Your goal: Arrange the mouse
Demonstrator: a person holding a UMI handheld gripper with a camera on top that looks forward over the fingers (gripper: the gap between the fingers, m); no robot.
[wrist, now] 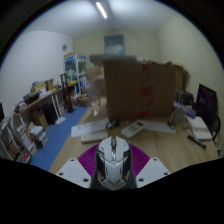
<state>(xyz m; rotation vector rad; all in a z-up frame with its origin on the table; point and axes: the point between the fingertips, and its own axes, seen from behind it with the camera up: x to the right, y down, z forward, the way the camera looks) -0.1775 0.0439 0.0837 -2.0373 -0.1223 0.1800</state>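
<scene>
Judging by its hard, smooth shell, the mouse (113, 160) was taken to be light, rigid and somewhat slippery, best held across its flanks. It was gripped between the pink pads of the gripper (113, 172), raised level above the floor (80, 148), facing cardboard boxes (140, 88).

Mouse (113, 160) sits low centre of the frame, between the gripper (113, 172) fingers. Boxes (140, 88) stand behind it at centre. Shelves (72, 78) upper left, a chair (205, 112) at right.
</scene>
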